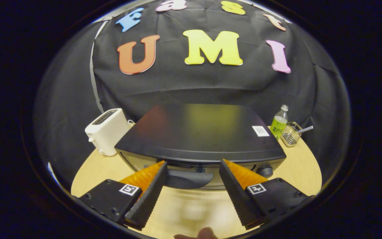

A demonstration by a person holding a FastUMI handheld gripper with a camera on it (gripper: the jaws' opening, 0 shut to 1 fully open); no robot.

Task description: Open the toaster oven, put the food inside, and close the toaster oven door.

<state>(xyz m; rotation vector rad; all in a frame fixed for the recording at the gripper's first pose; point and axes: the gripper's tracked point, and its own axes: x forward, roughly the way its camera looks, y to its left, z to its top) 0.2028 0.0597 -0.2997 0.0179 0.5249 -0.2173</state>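
Note:
A black toaster oven [197, 132] stands on the wooden table [297, 169], seen from above and in front. Its door handle [186, 179] is a dark curved bar along the top of the front face, and a round knob [265, 171] sits at the front right. My gripper [192, 167] is open, its two black fingers spread wide. The fingertips reach to the oven's front top edge, and the handle lies between them, touched by neither. I cannot make out any food. A pale blurred patch lies on the table below the fingers.
A white pop-up toaster [106, 131] stands left of the oven. Right of it are a green-labelled bottle [279, 122] and a small wire basket [292, 133] holding a utensil. A fingertip [204, 234] shows under the gripper.

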